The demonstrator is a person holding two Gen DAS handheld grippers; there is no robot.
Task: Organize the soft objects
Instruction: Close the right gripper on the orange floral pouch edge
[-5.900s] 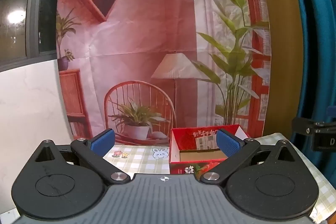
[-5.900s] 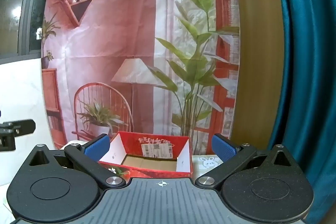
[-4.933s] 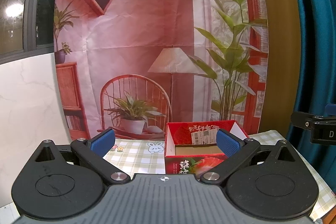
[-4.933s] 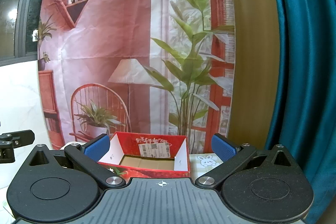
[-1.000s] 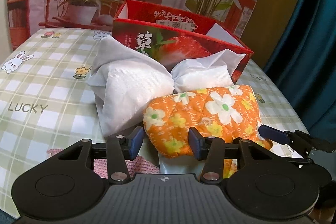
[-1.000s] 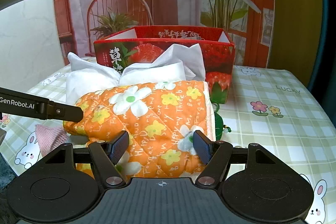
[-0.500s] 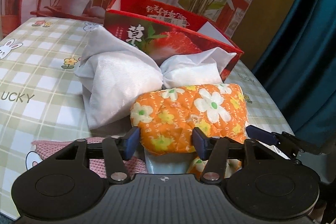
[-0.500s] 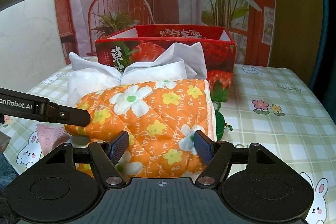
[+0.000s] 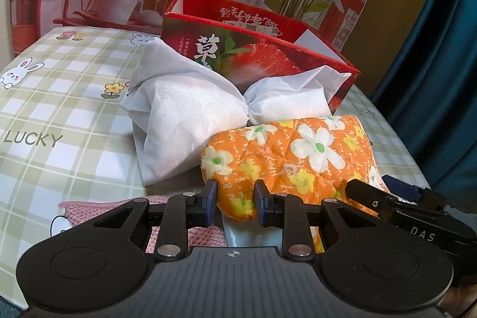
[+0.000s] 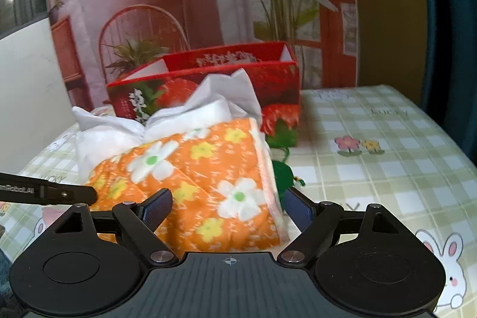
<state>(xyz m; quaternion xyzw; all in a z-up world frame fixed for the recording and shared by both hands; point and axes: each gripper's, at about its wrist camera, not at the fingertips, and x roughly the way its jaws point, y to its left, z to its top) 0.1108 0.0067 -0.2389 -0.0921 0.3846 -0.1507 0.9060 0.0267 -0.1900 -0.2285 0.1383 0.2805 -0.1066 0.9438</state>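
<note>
Since second ago, left hand-held gripper narrowed, jaws closing, pads pinching near corner of orange floral quilted pad. Right hand-held gripper widened, jaws opening, pads spread either side of pad's other end, grip unclear. Pad lies on checked tabletop, against white cloth bundle, before red strawberry box. Pink knit piece beside left jaws.
</note>
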